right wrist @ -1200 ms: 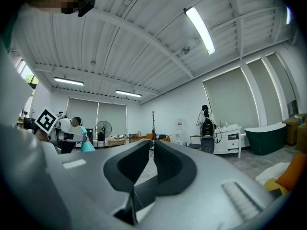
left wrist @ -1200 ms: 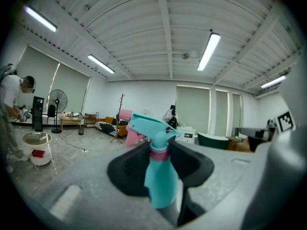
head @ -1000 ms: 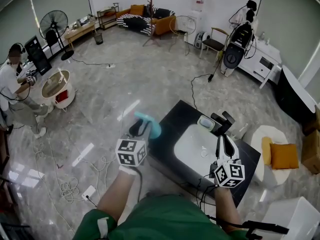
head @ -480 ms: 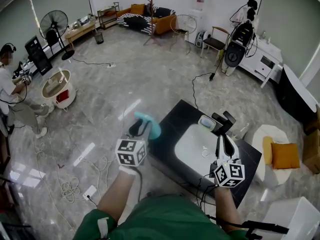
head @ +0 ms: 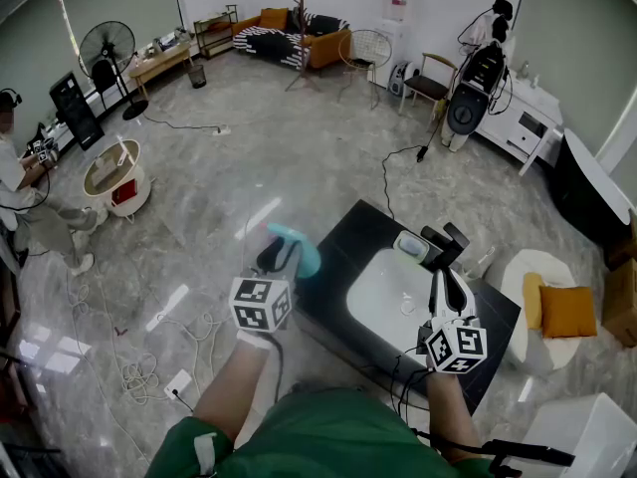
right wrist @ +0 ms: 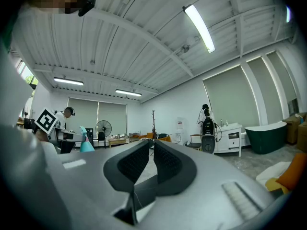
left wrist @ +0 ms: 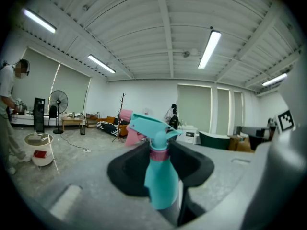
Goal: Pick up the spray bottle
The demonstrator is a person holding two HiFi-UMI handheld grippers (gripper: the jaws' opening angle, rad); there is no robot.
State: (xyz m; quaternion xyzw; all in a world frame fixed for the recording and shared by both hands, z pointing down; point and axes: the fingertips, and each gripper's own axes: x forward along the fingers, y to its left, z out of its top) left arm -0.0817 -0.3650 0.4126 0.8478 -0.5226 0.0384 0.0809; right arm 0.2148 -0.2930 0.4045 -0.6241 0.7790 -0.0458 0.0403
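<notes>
The spray bottle is teal with a pink collar and a teal trigger head. My left gripper is shut on it and holds it in the air, left of the black counter. In the left gripper view the bottle stands upright between the dark jaws, which press on its body, with my left gripper around it. My right gripper hangs over the white sink. Its jaws stand almost together with nothing between them, as the right gripper view shows. That view also catches the bottle far to the left.
A black counter carries a white sink, a black faucet and a soap dish. Cables lie on the floor at left. A round white seat with an orange cushion stands right. A person works far left.
Both grippers and the bottle stay where they were. The person at the far left has shifted a little toward the frame's edge.
</notes>
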